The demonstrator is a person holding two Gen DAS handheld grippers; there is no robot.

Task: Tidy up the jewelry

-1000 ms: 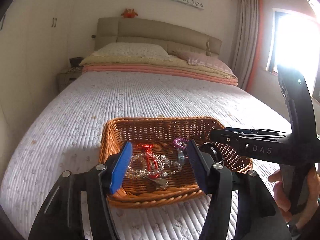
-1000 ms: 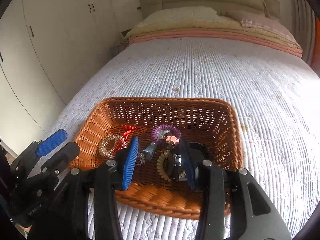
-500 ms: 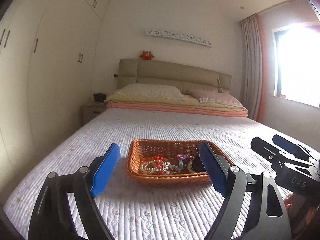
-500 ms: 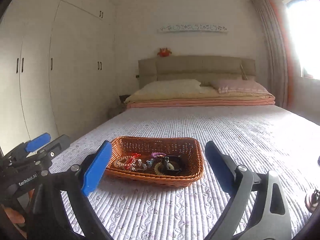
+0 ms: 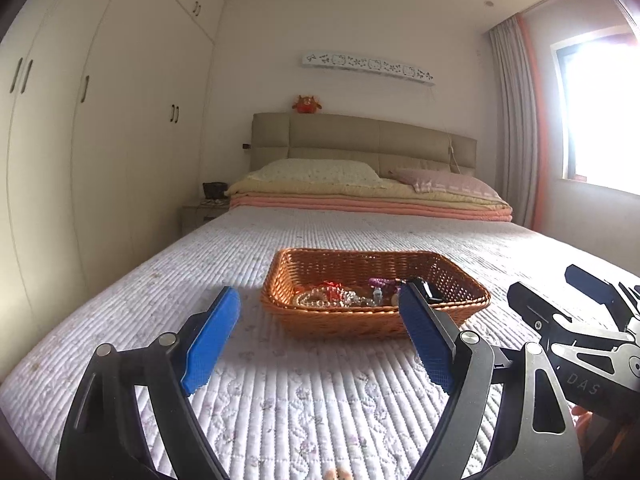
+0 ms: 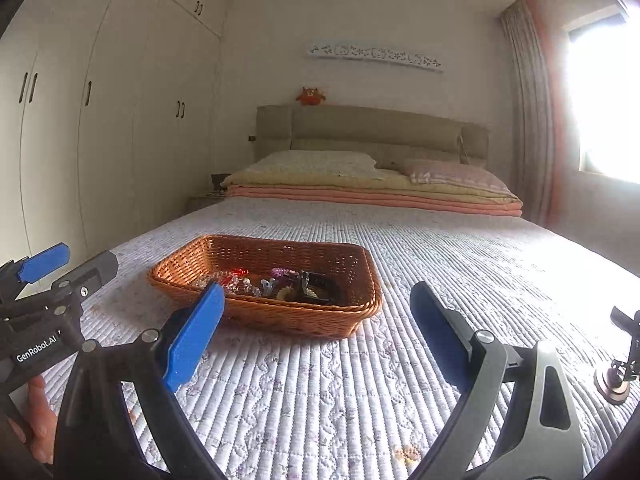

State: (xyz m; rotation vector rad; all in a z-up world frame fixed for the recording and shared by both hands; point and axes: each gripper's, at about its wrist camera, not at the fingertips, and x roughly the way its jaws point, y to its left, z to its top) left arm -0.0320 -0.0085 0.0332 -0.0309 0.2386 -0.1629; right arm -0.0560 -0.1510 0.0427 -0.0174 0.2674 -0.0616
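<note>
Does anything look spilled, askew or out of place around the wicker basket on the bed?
Nothing stands out. The wicker basket sits flat on the quilted bedspread, with the beaded bracelets and hair ties all inside it; none has spilled onto the bed.

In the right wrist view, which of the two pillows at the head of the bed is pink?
The pink pillow lies on the right, nearer the window. The other pillow, to its left, is pale cream.
</note>
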